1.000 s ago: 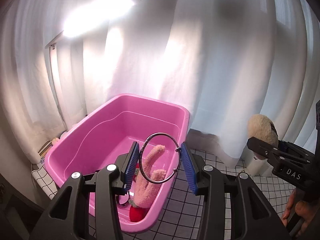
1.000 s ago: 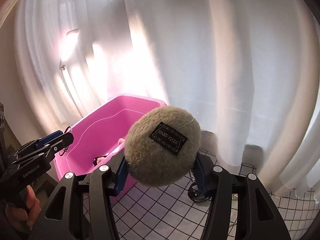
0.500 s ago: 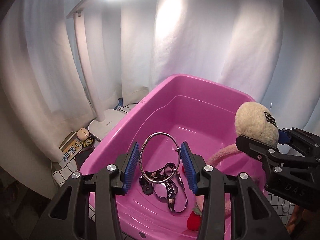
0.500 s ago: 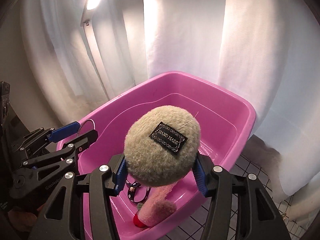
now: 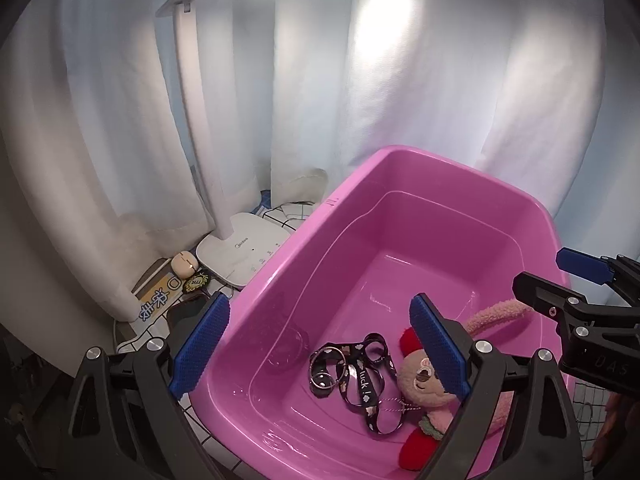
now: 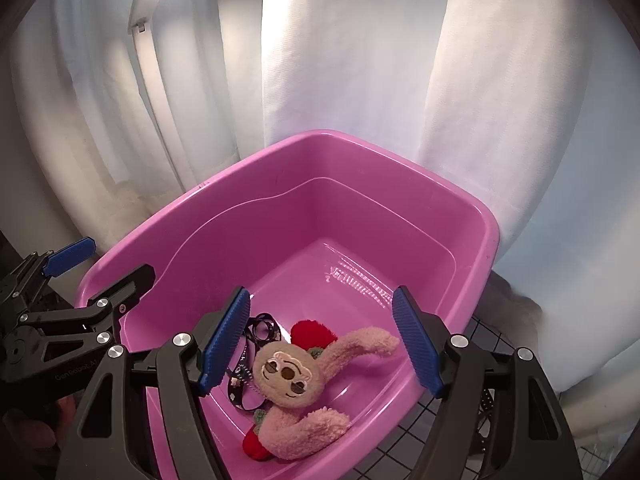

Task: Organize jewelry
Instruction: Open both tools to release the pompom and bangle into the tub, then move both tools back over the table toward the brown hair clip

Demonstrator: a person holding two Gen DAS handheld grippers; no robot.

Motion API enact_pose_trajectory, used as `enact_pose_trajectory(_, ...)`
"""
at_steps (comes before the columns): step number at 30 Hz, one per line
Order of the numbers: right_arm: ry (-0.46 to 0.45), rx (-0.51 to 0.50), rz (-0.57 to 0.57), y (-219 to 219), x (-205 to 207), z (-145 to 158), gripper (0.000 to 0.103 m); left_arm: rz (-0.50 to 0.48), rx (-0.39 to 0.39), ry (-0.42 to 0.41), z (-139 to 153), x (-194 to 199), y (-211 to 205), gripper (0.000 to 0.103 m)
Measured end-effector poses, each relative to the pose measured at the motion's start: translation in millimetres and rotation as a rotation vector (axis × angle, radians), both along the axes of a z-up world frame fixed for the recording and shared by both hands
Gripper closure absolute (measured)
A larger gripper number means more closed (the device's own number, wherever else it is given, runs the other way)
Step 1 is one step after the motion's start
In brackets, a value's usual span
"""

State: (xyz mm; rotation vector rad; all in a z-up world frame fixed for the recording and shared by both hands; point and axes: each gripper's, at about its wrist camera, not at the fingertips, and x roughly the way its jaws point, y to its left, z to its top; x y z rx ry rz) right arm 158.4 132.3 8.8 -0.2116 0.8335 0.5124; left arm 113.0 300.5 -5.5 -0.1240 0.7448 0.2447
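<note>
A pink plastic tub [image 5: 460,170] [image 6: 320,136] lies below both grippers. On its floor a metal ring bracelet [image 5: 320,378] rests against a black "luck!" lanyard [image 5: 362,386] [image 6: 262,330]. Beside them lies a pink sloth plush [image 5: 420,378] [image 6: 286,374] with red parts, face up. My left gripper [image 5: 318,299] [image 6: 120,258] hangs over the tub's left side, its jaws opening with nothing between them. Over the plush my right gripper [image 6: 322,290] [image 5: 540,270] is likewise opening and holds nothing. I cannot pick out a round beige puff apart from the plush.
Left of the tub stands a white desk lamp with a flat base [image 5: 244,252], with a small beige case [image 5: 182,266] and a printed box [image 5: 154,300] nearby. White curtains hang close behind the tub. A black-gridded white cloth [image 6: 492,344] covers the surface at the right.
Both grippers moved over the tub and tilted down. The left one opened and the ring now lies in the tub. The right one opened and the beige puff has left its fingers.
</note>
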Motion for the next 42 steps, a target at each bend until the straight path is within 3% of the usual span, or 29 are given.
enact_pose_trajectory(26, -0.055, 0.065, -0.06, -45, -38, 22, 0.033, 0.02, 0.009, -0.019, 19, -34, -27, 0.01)
enact_pose_trajectory(42, -0.073, 0.105, -0.171, -126, -83, 29, 0.033, -0.056, -0.012, -0.025, 31, -60, -87, 0.006)
